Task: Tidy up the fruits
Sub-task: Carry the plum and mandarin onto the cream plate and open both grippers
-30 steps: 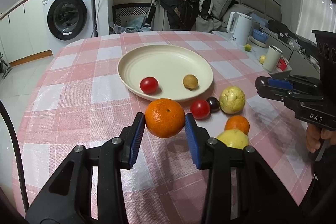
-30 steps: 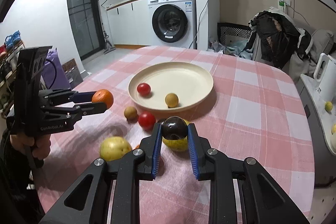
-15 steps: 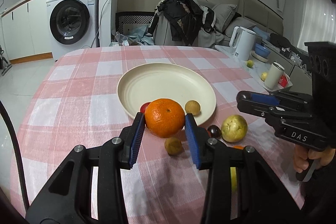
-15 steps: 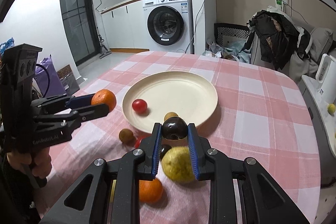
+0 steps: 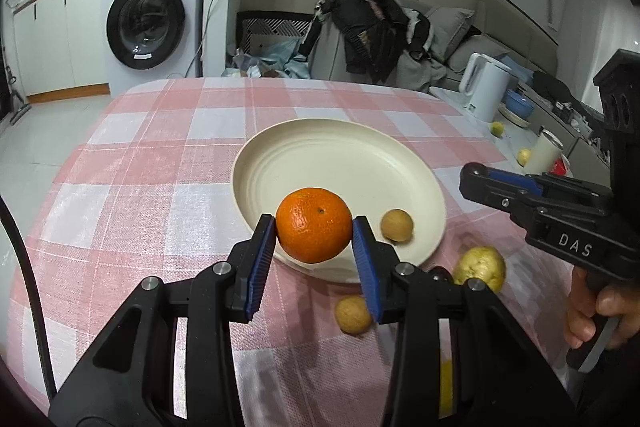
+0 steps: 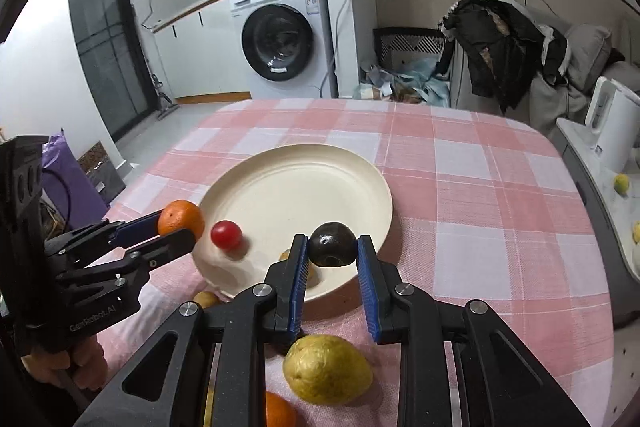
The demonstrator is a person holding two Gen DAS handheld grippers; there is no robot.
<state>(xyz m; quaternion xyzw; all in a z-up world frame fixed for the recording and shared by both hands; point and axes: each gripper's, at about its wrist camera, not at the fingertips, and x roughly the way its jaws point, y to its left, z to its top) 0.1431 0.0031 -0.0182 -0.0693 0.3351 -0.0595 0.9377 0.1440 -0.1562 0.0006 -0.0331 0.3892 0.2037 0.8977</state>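
Round orange mandarin [image 5: 314,225] pinched tight between the blue pads of the left gripper [image 5: 314,229], held up over the near rim of the round cream plate [image 5: 344,147]. Dark purple round fruit [image 6: 333,243] clamped the same way in the right gripper [image 6: 332,251], hanging just above the plate's near edge on that side. On the plate, just ahead and to the right of the left gripper's fingers, sits a small tan round fruit [image 5: 396,225]; a small red tomato [image 6: 226,235] lies ahead and left of the right gripper, close to the mandarin. Below the right gripper's fingers, on the pink-and-white checked tablecloth [image 6: 500,195], a lumpy yellow-green fruit [image 6: 327,369], with a second orange fruit [image 6: 279,410] beside it at the bottom edge. Another small tan fruit [image 5: 353,315] rests on the cloth under the left gripper's right finger. A hand [image 5: 600,311] grips the right gripper's handle.
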